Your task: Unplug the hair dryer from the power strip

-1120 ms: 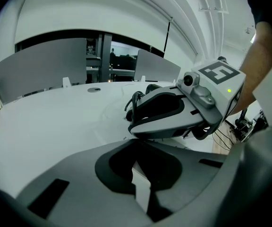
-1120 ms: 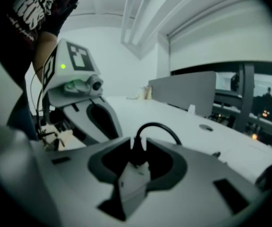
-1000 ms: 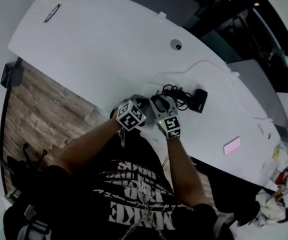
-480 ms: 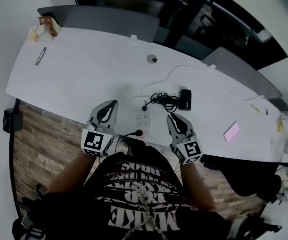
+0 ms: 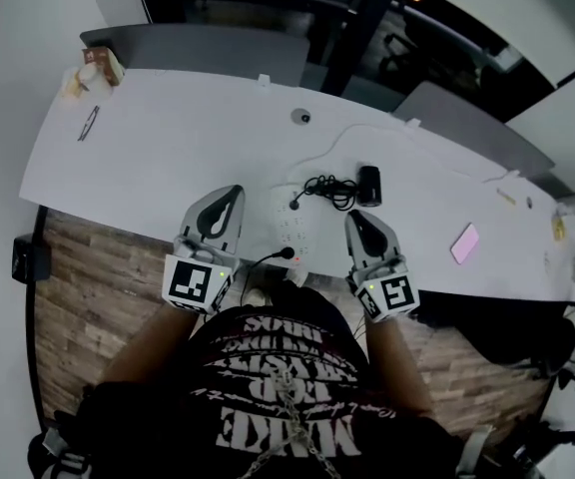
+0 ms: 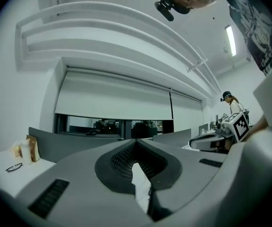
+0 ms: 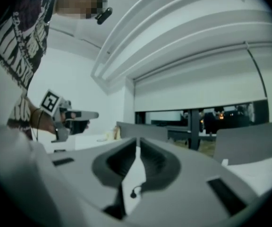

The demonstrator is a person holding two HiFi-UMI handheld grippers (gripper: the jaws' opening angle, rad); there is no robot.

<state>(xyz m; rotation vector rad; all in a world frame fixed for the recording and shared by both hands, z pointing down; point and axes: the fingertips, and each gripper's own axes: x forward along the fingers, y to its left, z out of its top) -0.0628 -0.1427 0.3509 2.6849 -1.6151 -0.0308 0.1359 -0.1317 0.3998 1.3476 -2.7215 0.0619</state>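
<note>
- Evidently poised to start: left gripper [image 5: 230, 198] hovers near the power strip [image 5: 289, 230], jaws together, empty.
- Right gripper [image 5: 353, 220] has just been closing on nothing.
- Hair dryer [image 5: 369, 185] lies farther right.

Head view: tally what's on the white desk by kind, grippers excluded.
Power strip: 1
Hair dryer: 1
Pink flat item: 1
Glasses: 1
Brown bag: 1
Total: 5, with cords and tiny bits at the ends of the desk left out.
</note>
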